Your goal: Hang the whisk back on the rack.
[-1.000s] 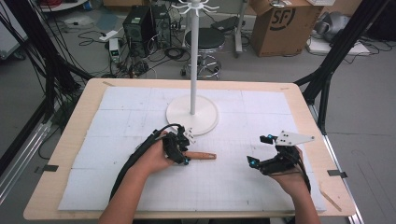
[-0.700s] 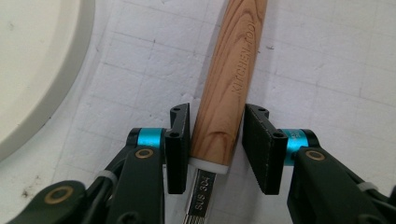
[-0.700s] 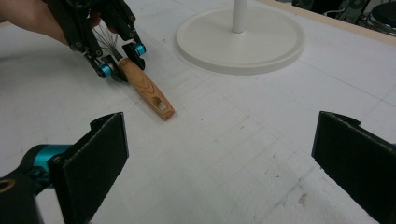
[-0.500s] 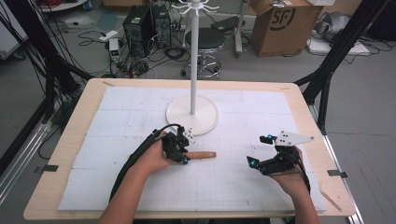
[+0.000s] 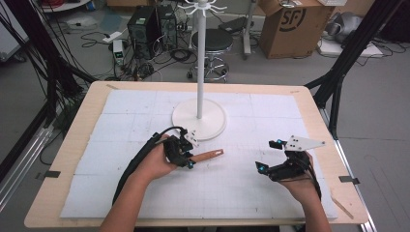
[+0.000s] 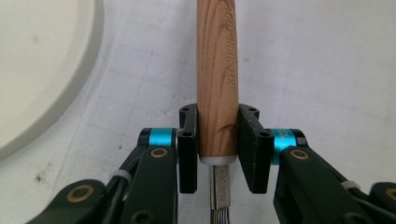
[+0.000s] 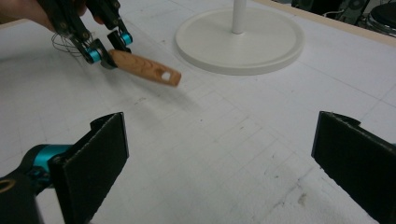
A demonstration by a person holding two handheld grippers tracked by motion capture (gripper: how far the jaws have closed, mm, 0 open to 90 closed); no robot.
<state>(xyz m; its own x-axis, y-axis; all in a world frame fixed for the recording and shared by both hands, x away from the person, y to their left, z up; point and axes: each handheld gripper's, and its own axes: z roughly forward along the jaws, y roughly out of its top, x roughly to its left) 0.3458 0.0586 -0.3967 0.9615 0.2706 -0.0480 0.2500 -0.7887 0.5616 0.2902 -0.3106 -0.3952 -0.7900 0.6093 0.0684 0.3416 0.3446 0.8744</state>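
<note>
Left gripper: the left gripper point(image 5: 186, 155) sits in the person's left hand point(image 5: 157, 162) at the centre-left of the white mat point(image 5: 121, 140), just in front of the stand's base. Its two black jaws are pressed in against the sides of a wooden handle point(image 6: 215, 79), near the end where the wood meets a metal shank point(image 6: 220, 184).
Wooden handle: light brown, rounded, printed with "KITCHEN-TOOL" along its side in the left gripper view. In the high view it points away from the gripper to the right, lying low over the mat; whether it touches the mat I cannot tell. Its free end has a small hole, seen in the right gripper view.
Tool's working end: thin wires show below the shank; the rest is hidden behind the gripper.
Right gripper: the right gripper point(image 5: 273, 157) is held by the right hand point(image 5: 302, 181) at the right of the mat, well apart from the handle. Its jaws are spread wide with nothing between them, and a grey three-cornered plate sits on top.
Stand: a white pole point(image 5: 199, 58) rises from a round white base point(image 5: 199, 119) at the middle of the mat, with hooks at its top.
Table: a wooden table point(image 5: 80, 130) carries the mat.
</note>
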